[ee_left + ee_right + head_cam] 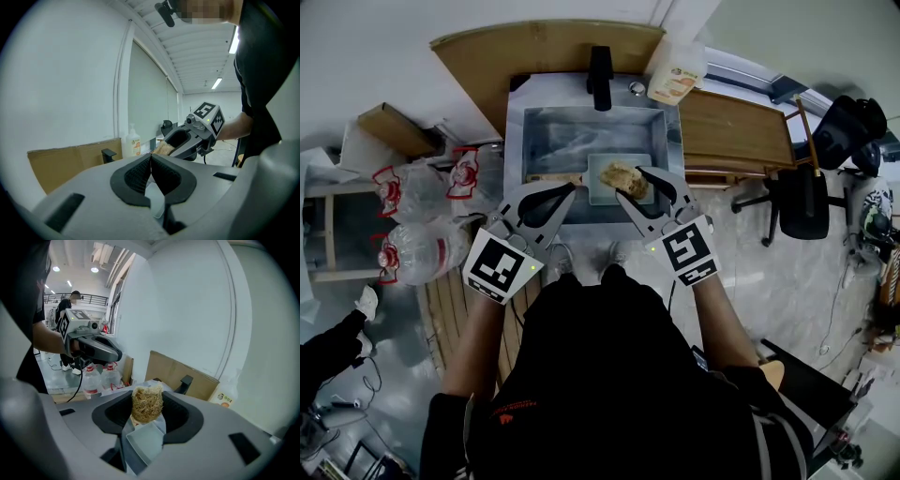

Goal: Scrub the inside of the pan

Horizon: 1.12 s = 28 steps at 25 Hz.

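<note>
Right gripper view: the right gripper [147,400] clamps a fibrous scrubber [146,405] just over the pan [146,444]. The left gripper [151,160] has its jaws pressed together.

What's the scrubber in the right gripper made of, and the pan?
The scrubber: coarse, tangled tan fibres, matte; probably loofah or a similar plant fibre. The pan: pale grey-blue, smooth, faint sheen; possibly coated or enamelled metal, but I can't confirm.
</note>
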### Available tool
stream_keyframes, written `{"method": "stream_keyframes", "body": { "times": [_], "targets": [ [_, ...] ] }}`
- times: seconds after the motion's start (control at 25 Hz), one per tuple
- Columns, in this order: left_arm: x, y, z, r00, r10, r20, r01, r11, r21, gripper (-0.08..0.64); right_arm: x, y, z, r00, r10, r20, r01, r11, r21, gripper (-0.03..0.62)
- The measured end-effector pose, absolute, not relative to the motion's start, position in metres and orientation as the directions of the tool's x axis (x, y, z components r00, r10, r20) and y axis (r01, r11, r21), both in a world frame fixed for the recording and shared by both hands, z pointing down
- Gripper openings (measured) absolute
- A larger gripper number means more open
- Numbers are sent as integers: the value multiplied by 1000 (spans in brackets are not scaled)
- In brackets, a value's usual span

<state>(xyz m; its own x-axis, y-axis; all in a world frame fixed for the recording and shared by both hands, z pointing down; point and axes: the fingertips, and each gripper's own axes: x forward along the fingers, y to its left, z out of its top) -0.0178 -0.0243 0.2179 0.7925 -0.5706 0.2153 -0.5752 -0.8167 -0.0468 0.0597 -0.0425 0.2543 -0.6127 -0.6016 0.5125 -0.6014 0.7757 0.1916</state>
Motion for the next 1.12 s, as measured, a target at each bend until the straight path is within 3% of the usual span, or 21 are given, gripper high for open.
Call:
{"method": "stream_keyframes", "body": {
  "times": [1.12],
  "targets": [
    [-21,-45,222,792,-569,221,-582,-813,-6,18,55,-63,260,-596,-602,531,-594,776,213,190]
  ]
}}
